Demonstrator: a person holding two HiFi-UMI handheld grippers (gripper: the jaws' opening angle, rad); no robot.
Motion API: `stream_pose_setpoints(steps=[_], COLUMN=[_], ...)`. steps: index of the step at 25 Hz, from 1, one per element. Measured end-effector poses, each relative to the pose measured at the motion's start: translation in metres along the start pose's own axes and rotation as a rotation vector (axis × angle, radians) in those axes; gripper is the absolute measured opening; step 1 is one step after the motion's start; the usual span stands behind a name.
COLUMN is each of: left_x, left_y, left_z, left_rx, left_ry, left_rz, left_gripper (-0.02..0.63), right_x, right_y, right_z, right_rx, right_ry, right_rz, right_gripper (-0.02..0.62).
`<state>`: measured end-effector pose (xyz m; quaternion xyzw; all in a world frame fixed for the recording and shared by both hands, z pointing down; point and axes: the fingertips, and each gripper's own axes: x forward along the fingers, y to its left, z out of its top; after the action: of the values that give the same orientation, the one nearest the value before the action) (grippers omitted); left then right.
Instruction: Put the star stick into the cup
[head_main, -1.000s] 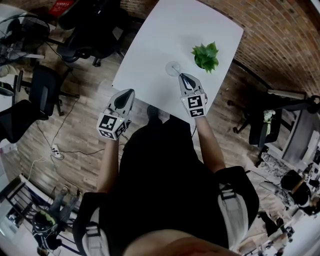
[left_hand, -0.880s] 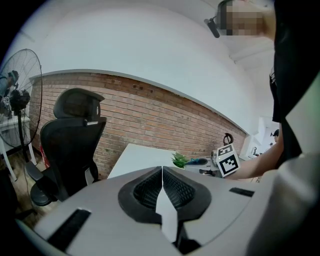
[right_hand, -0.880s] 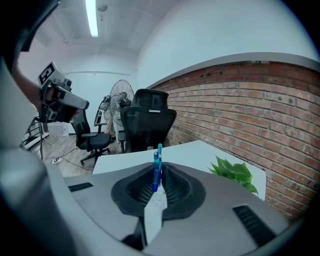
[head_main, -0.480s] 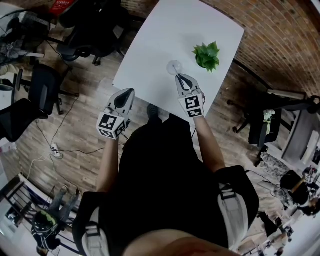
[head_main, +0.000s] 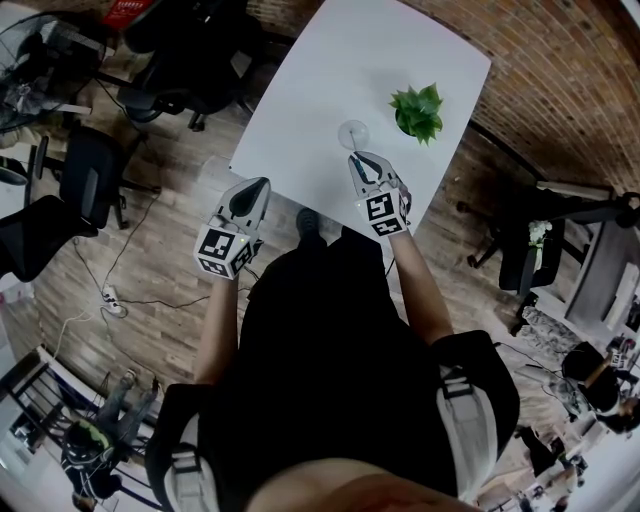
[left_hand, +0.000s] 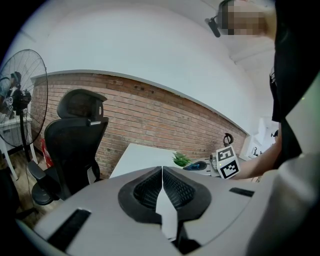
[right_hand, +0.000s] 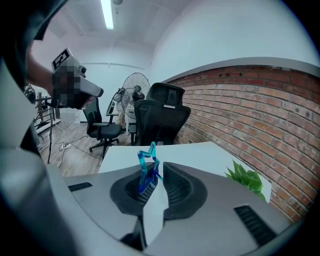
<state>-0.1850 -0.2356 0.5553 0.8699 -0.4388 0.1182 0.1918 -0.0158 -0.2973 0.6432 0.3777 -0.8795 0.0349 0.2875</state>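
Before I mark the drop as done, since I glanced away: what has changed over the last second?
The right gripper has edged back a little from the cup, toward the person. Its jaws are opening, with the star stick between them. Unchanged: the left gripper, shut and empty beside the table; the cup and the plant are where they were.

An office workspace is being indicated: black swivel chairs (head_main: 75, 185) are being kept beside a white table (head_main: 330, 80), a pedestal fan (right_hand: 134, 84) is being stood nearby, cables (head_main: 100, 283) are being run across wood flooring (head_main: 175, 240).
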Motion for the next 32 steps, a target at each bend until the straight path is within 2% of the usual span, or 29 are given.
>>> stream_pose_setpoints(steps=[13,25,32], left_x=[-0.008,-0.016,-0.025], left_y=[0.0,0.0,-0.006], left_z=[-0.002,-0.003,-0.007], left_rx=[0.005,0.01,0.025], left_ry=[-0.004,-0.013,-0.014], left_rz=[0.006,0.01,-0.004], left_gripper=[0.023,0.023,0.023], right_x=[0.003,0.002,-0.004], right_y=[0.009,0.011,0.018], right_z=[-0.003,-0.008,-0.008], right_rx=[-0.053,-0.031,-0.032], right_ry=[0.01,0.011,0.005], right_rz=[0.005,-0.016,-0.044], right_gripper=[0.102,0.171,0.183])
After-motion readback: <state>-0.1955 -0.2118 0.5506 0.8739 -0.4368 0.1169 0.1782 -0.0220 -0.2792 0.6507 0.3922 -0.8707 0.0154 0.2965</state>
